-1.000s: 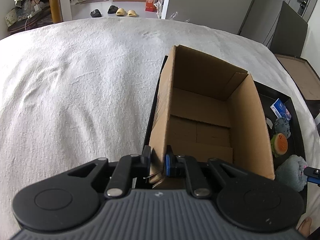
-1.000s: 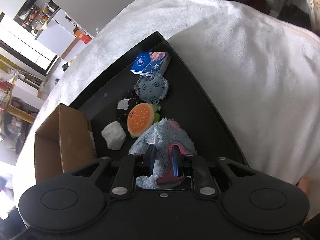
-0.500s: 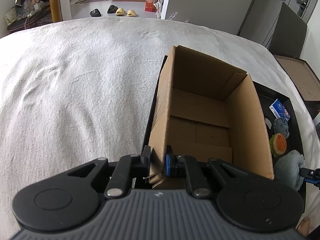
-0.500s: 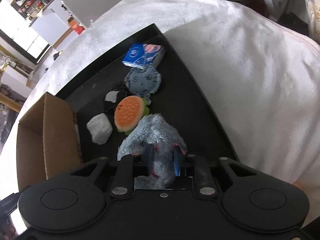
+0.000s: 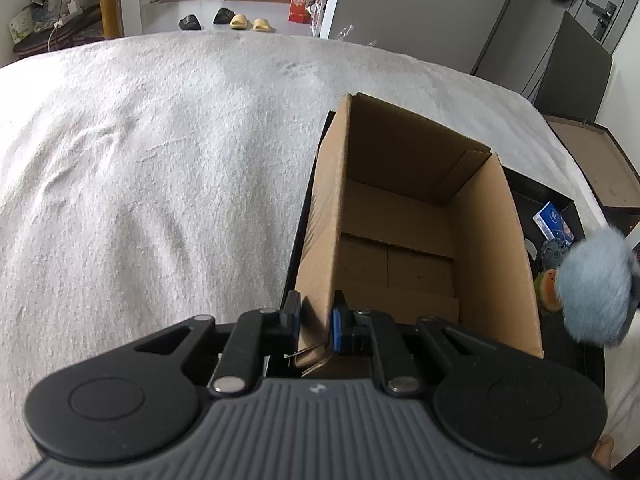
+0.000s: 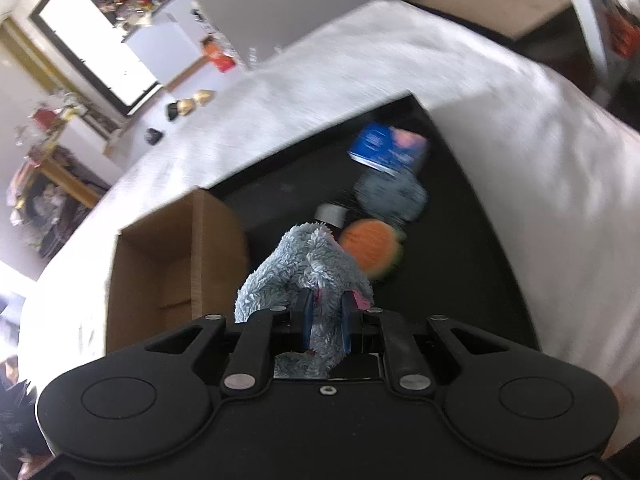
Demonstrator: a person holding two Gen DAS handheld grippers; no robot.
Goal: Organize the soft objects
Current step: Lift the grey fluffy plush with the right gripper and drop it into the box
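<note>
The right claw (image 6: 325,322) is pinching the fluffy blue plush (image 6: 308,268), lifted above the black tray (image 6: 472,240), right of the cardboard box (image 5: 400,216). The left claw (image 5: 316,320) is clamping the box's near-left wall. The bulky, floppy plush risks catching the box rim.

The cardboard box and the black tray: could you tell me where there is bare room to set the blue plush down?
The cardboard box shows a bare floor between its four walls. The black tray is bare along its right side. Crowded: the tray's middle, where the orange plush, grey round plush and blue packet cluster beside the blue plush.
</note>
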